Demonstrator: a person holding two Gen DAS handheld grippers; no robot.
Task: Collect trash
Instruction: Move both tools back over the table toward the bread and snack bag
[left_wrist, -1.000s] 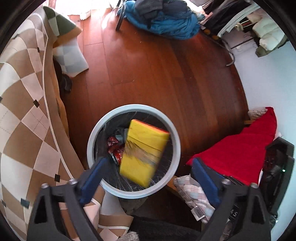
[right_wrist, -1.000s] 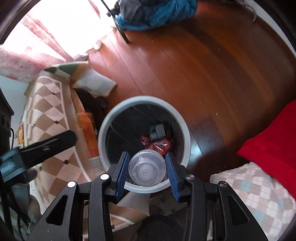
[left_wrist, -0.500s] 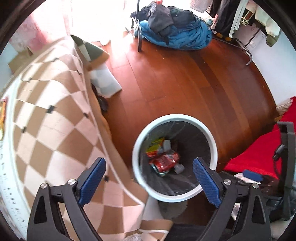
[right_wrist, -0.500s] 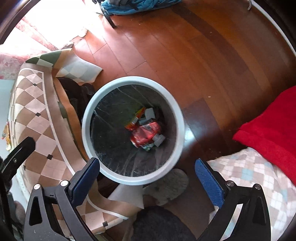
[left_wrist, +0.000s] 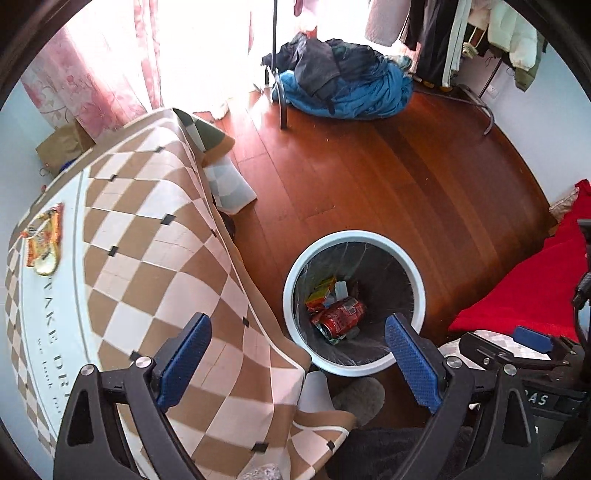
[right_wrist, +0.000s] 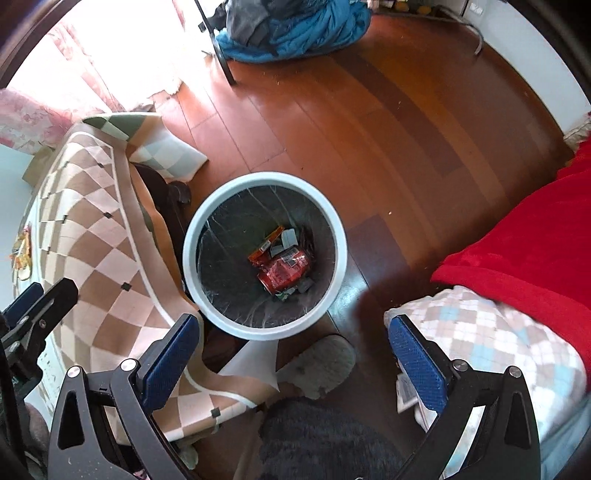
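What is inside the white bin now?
Inside the bin lie a crushed red can, an orange wrapper and small grey pieces. What lies under the can stays hidden.

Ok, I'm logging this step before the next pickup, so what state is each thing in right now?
left gripper: open, nothing between the jaws.
right gripper: open and empty; its jaws have just been opening.
trash bin: upright on the floor, lined, with trash only at the bottom.
red can: lying on its side in the bin.
snack wrapper: lying on the tablecloth, not yet collected.
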